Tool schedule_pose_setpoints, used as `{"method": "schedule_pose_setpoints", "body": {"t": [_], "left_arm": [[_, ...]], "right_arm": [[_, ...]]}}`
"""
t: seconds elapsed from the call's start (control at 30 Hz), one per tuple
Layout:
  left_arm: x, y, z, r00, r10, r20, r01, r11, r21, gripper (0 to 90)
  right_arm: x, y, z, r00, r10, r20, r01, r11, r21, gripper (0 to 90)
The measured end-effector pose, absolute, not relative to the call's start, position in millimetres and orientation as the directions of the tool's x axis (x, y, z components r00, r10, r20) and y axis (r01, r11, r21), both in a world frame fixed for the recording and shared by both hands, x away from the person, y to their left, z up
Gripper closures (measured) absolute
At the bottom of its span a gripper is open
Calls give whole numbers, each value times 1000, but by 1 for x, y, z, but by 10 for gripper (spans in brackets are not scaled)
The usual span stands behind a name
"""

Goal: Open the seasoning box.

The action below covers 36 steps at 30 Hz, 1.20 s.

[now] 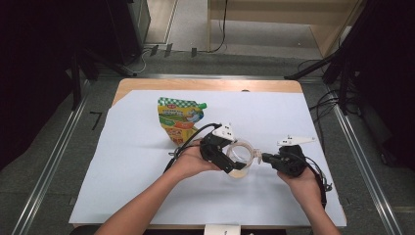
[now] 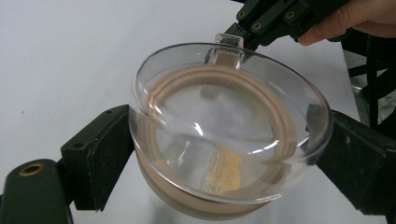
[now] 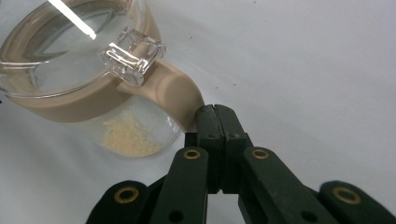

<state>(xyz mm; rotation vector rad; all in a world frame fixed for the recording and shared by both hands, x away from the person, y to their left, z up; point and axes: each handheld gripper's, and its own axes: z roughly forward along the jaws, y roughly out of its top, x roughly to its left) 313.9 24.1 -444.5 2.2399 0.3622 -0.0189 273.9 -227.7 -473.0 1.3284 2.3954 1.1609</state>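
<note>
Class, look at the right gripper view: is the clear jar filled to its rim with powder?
No. The jar holds just a small heap of pale powder at the bottom; the rest looks empty.

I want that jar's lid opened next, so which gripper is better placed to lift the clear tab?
Probably the right. The right gripper is shut right beside the tab, at the beige latch. The left gripper grips the jar around its sides, steadying it.

pouch [image 1: 180, 120] print: coloured print and a red logo patch at its top, too small to read
pouch place: far left part of the white sheet [image 1: 293, 117], near its far edge
jar [image 2: 224, 135]: no lettering to be made out
grippers: no lettering to be made out
</note>
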Motion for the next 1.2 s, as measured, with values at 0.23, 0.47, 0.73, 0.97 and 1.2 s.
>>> {"method": "schedule_pose_setpoints", "body": {"t": [0.23,0.47,0.73,0.97,1.2], "left_arm": [[314,22,-438,961,250,-123,254,-606,754,100],[313,20,-431,965,229,-131,246,-600,762,150],[315,10,-422,967,206,-152,246,-577,779,179],[312,1,-415,974,170,-148,220,-573,789,325],[305,-5,-407,982,116,-152,191,-575,795,621]], "right_arm": [[274,-228,-473,-596,776,208,645,307,700,900],[273,-229,-472,-597,773,212,641,302,705,900],[273,-229,-472,-600,772,210,638,304,707,900],[273,-229,-472,-598,773,212,639,301,708,900],[272,-229,-471,-598,773,214,641,300,707,900]]}}
